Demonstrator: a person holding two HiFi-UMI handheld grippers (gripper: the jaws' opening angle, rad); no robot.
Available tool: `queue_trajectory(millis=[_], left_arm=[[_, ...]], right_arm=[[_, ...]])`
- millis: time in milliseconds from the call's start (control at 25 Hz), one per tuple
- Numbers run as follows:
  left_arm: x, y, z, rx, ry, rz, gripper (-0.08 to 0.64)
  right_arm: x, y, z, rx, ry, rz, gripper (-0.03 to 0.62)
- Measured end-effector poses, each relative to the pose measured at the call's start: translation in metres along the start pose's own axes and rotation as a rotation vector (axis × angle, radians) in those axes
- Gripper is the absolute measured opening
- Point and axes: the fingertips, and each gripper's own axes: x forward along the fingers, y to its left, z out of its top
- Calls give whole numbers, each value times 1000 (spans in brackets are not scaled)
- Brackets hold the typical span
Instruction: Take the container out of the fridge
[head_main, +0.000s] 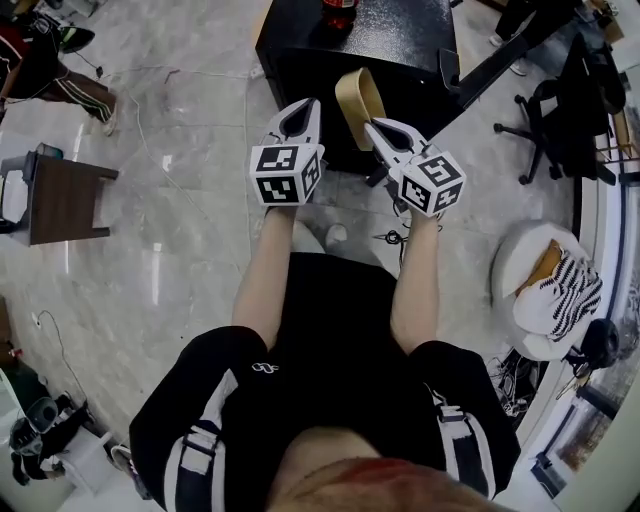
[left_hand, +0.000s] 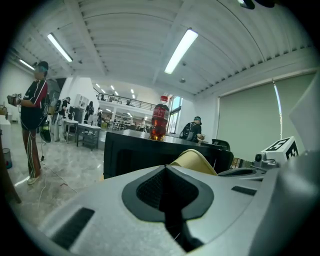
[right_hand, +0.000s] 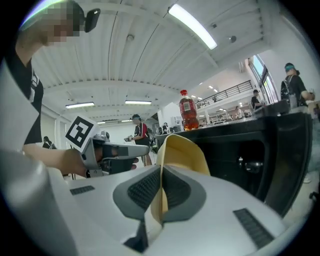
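A tan, thin-walled container (head_main: 358, 98) hangs in the air in front of the black fridge (head_main: 400, 45). My right gripper (head_main: 382, 130) is shut on its rim; in the right gripper view the wall of the container (right_hand: 182, 152) is pinched between the pads at the right gripper (right_hand: 161, 192). My left gripper (head_main: 300, 116) is beside it on the left, shut with nothing between its jaws, as the left gripper (left_hand: 165, 175) shows in its own view. The container (left_hand: 195, 160) peeks up just past it. The fridge (right_hand: 250, 155) shows a dark inside.
A red drink bottle (head_main: 338, 12) stands on top of the fridge. A small brown table (head_main: 60, 200) is on the left, an office chair (head_main: 560, 120) and a white round seat with striped cloth (head_main: 545, 285) on the right. A person (left_hand: 35, 115) stands far off.
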Motion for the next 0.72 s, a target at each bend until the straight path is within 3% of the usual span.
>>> queue_trajectory(millis=[240, 720], left_arm=[[3, -3, 4, 14, 6, -46, 8], [-7, 1, 8, 43, 5, -130, 8]], right_arm=[[-11, 4, 2, 34, -84, -47, 17], [-16, 6, 8, 60, -174, -233, 17]])
